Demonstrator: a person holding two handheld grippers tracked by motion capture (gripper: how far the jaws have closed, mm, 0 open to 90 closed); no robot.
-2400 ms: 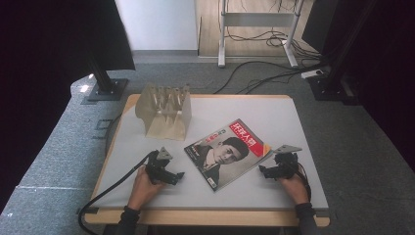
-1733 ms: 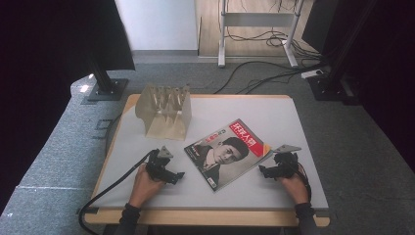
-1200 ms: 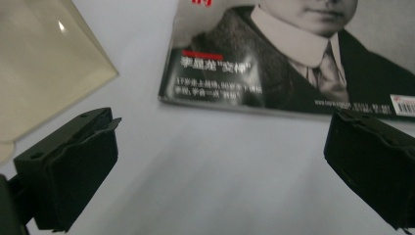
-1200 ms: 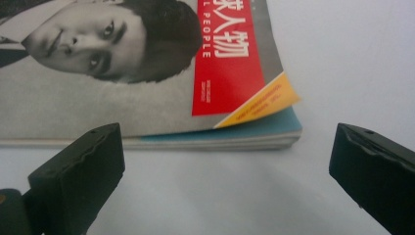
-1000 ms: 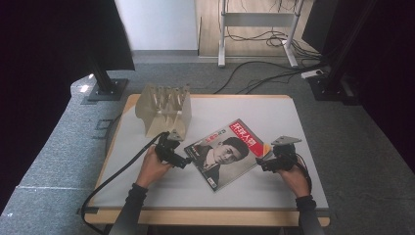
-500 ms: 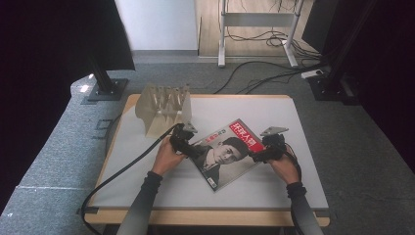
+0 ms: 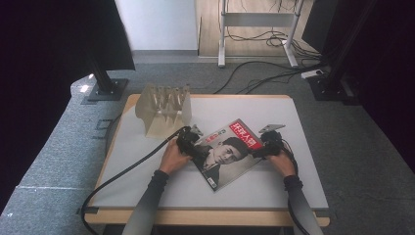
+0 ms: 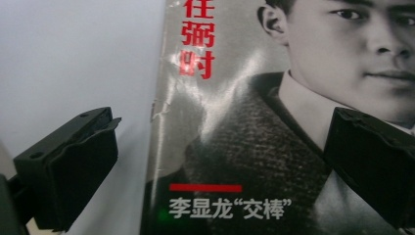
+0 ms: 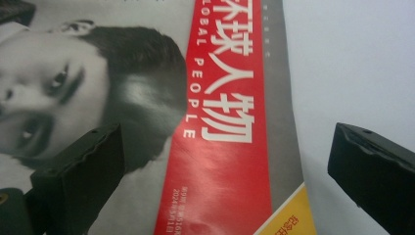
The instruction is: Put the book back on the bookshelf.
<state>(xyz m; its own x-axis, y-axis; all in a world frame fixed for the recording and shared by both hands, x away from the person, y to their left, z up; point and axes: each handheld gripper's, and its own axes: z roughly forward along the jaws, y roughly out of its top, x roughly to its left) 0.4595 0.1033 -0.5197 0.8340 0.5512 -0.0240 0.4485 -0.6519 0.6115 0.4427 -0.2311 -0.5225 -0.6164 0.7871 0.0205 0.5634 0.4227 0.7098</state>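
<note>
Magazine [image 7: 228,151] flat on bench [image 7: 147,156] — red masthead reads "GLOBAL PEOPLE"; left tool [image 7: 192,143] and right tool [image 7: 263,146] both spread, straddling opposite edges.

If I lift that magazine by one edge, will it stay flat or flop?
The magazine looks thin, with a creased cover near its spine, so it would probably sag when lifted by one edge. Its glossy cover shows glare, so the fingers may slip. It lies flat on the table, so getting under an edge could be fiddly.
</note>
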